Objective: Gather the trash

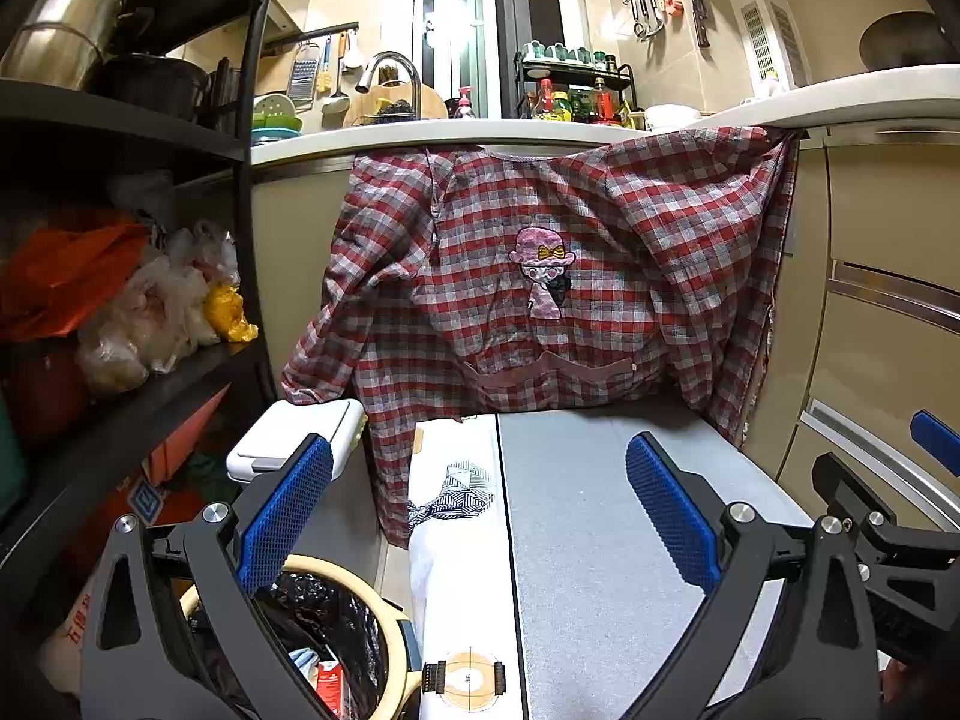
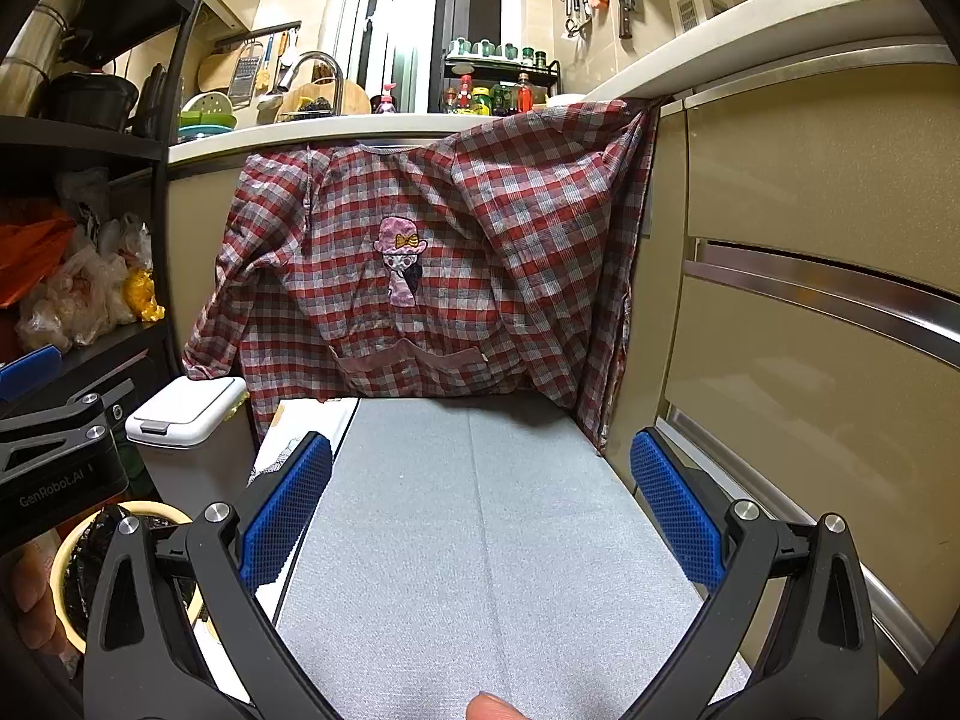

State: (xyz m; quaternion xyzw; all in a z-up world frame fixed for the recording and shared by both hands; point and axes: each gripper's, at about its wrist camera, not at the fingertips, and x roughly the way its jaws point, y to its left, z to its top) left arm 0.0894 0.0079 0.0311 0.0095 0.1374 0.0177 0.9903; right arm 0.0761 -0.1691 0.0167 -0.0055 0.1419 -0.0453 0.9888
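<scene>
A: Start at the tongs; how do they stand?

B: The left gripper (image 1: 480, 510) is spread wide with nothing between its blue pads (image 1: 288, 516); the right gripper (image 2: 480, 510) is spread just as wide and equally empty; both hover over the grey mat (image 2: 480, 540), side by side.

A: And the trash?

B: None lies on the mat in either view; what I can see sits in the bin (image 1: 396, 648) down at the left gripper's left, a cream-rimmed pail lined with a black bag (image 1: 330, 606); inside the liner there is a red-and-white carton (image 1: 329, 681) and a scrap of something pale blue, partly hidden behind the left gripper's finger.

A: So how far along is it?

B: I judge it late, perhaps finished; the bin holds rubbish and the mat looks bare; yet the fisheye hides whatever lies beneath the grippers, so I cannot rule out a stray piece.

A: Further out?

B: A white printed sheet (image 1: 456, 510) lies just beside the mat; a white lidded box (image 1: 300, 438) stands beyond the bin; a red plaid smock (image 1: 540, 276) hangs from the counter edge (image 1: 420, 132) behind the mat; plastic bags (image 1: 150, 312) crowd the dark shelf on the left.
</scene>
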